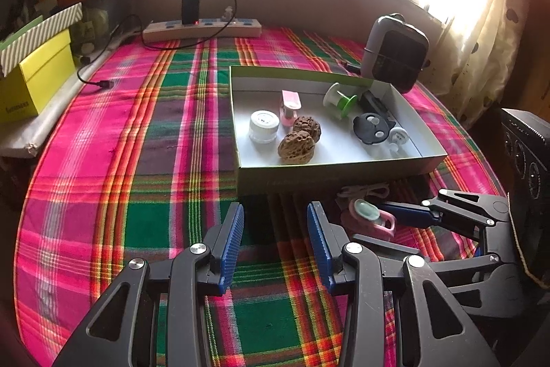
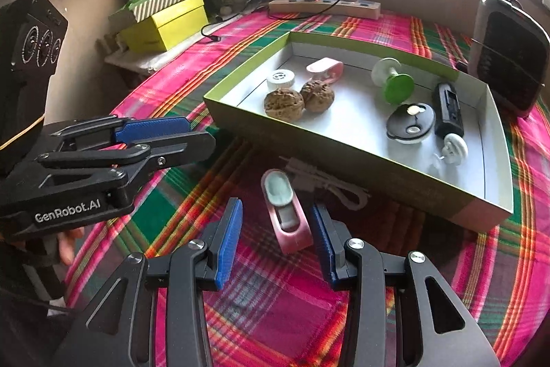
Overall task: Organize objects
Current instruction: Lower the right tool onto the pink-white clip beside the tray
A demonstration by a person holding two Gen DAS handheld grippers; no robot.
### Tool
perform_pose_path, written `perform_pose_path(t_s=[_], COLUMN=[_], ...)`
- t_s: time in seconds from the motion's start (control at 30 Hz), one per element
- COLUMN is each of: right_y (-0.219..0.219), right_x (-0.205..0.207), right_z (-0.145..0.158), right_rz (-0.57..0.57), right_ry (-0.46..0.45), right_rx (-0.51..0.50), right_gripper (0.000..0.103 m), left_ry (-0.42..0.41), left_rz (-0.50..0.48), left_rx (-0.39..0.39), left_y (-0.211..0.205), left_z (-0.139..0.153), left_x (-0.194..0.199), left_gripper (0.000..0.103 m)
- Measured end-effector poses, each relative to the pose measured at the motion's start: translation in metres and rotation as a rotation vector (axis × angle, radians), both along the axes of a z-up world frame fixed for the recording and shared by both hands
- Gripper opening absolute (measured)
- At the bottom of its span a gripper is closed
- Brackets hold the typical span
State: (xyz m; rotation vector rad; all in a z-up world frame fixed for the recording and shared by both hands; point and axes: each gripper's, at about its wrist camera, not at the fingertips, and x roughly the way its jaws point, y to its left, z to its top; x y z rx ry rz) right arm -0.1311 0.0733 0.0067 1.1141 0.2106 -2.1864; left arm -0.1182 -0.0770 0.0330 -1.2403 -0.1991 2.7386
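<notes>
A pink clip-like case with a pale green oval top (image 2: 287, 215) lies on the plaid cloth just in front of a shallow green-rimmed box (image 2: 309, 140). My right gripper (image 2: 275, 229) is open around it: the case sits close to the right pad, with a wide gap to the left pad. In the left wrist view the same case (image 1: 371, 219) shows between the right gripper's (image 1: 369, 222) fingers. My left gripper (image 1: 275, 229) is open over bare cloth with nothing between its pads. The box (image 1: 340, 167) holds two walnuts (image 1: 297, 147), a white jar, a second pink case, a green spool and a black lid.
A white cord (image 2: 326, 184) lies against the box's front wall beside the case. A grey and black appliance (image 1: 395, 54) stands behind the box. A power strip with a charger (image 1: 202, 26) and a yellow box (image 1: 37, 81) sit at the far edge.
</notes>
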Motion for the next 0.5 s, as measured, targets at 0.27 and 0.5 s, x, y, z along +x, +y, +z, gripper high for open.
perform_pose_path(t_s=[0.27, 0.5], right_y=[-0.0003, 0.004], right_x=[0.0008, 0.002], right_z=[-0.0006, -0.0002], right_rz=[-0.04, -0.065], right_ry=[0.036, 0.041], right_rx=[0.039, 0.046], right_gripper=[0.03, 0.019], left_ry=[-0.01, -0.019], left_rz=[-0.017, -0.046], left_rx=[0.004, 0.01], left_y=[0.0005, 0.0079], left_z=[-0.0029, -0.005], left_x=[-0.0021, -0.0054], left_gripper=[0.037, 0.037])
